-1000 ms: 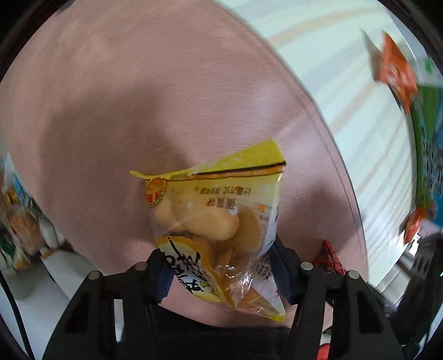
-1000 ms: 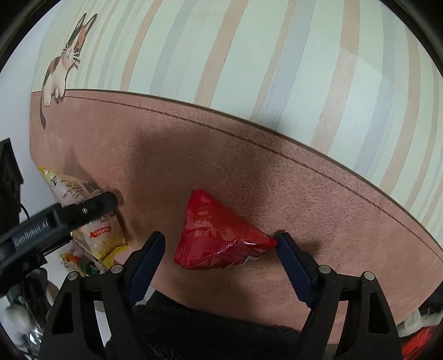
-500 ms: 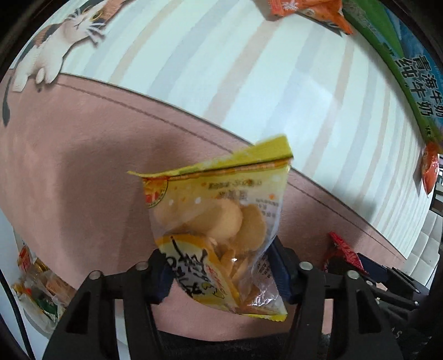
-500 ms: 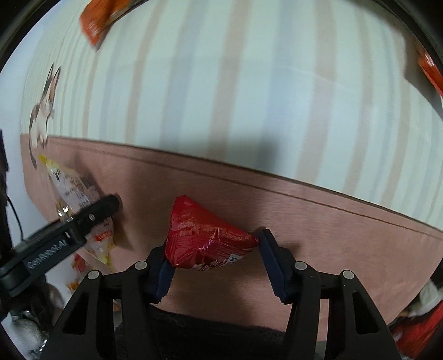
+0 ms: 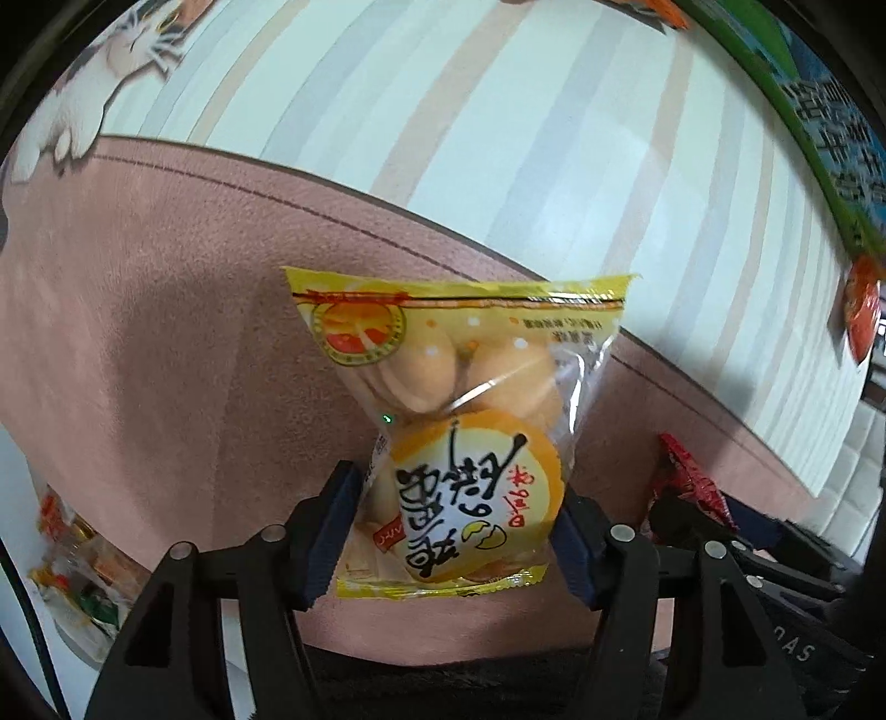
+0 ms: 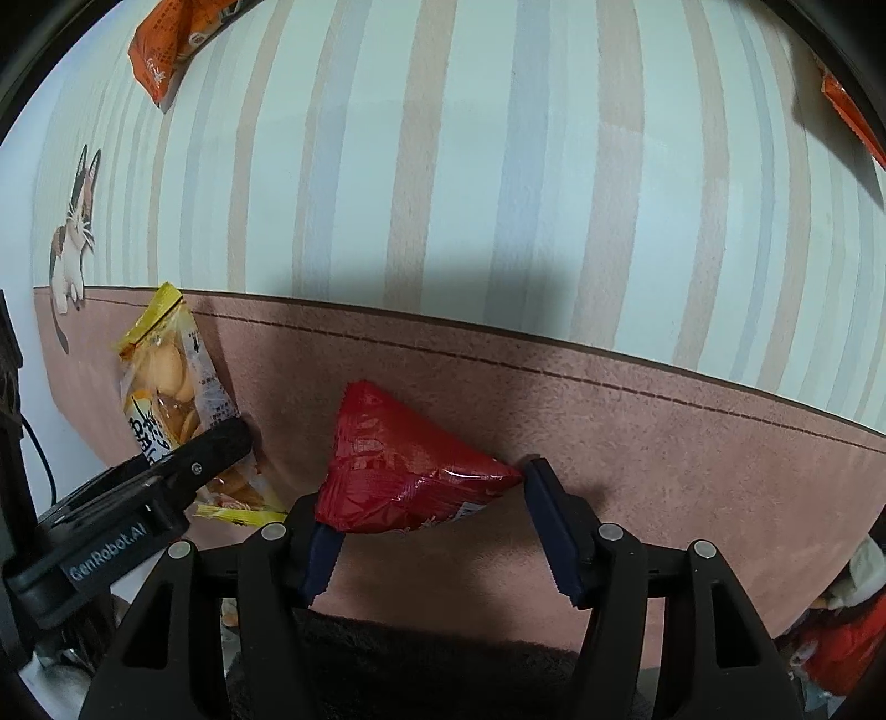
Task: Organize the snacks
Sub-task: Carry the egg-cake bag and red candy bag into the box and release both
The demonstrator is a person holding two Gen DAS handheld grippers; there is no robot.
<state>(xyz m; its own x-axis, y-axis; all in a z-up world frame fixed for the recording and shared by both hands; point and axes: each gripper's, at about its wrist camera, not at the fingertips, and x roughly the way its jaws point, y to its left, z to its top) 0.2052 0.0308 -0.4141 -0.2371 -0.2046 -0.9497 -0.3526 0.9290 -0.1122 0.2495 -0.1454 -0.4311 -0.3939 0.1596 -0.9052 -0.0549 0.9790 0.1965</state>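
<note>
A yellow biscuit packet (image 5: pixel 459 421) stands face-on between the blue pads of my left gripper (image 5: pixel 462 526). Both pads touch its narrowed lower half while the jaws are opening. It hangs just over the pink band of the mat (image 5: pixel 166 332). From the right wrist view the same packet (image 6: pixel 166 376) shows under the left gripper's finger (image 6: pixel 210 448). A red foil packet (image 6: pixel 398 459) spans my right gripper (image 6: pixel 426 515). Its pads touch the two ends and its jaws are opening too.
The mat has a striped pale field (image 6: pixel 498 194) with a cat picture (image 6: pixel 72 243) at its left. Orange packets (image 6: pixel 166 50) lie at the far edge, and a green and blue bag (image 5: pixel 819 122) at the right. More wrapped snacks (image 5: pixel 72 565) lie at the lower left.
Both grippers carried their packets toward the striped part of the mat, then stopped. The yellow packet turned from crumpled edge-on to face-on. The right jaws closed in on the red packet.
</note>
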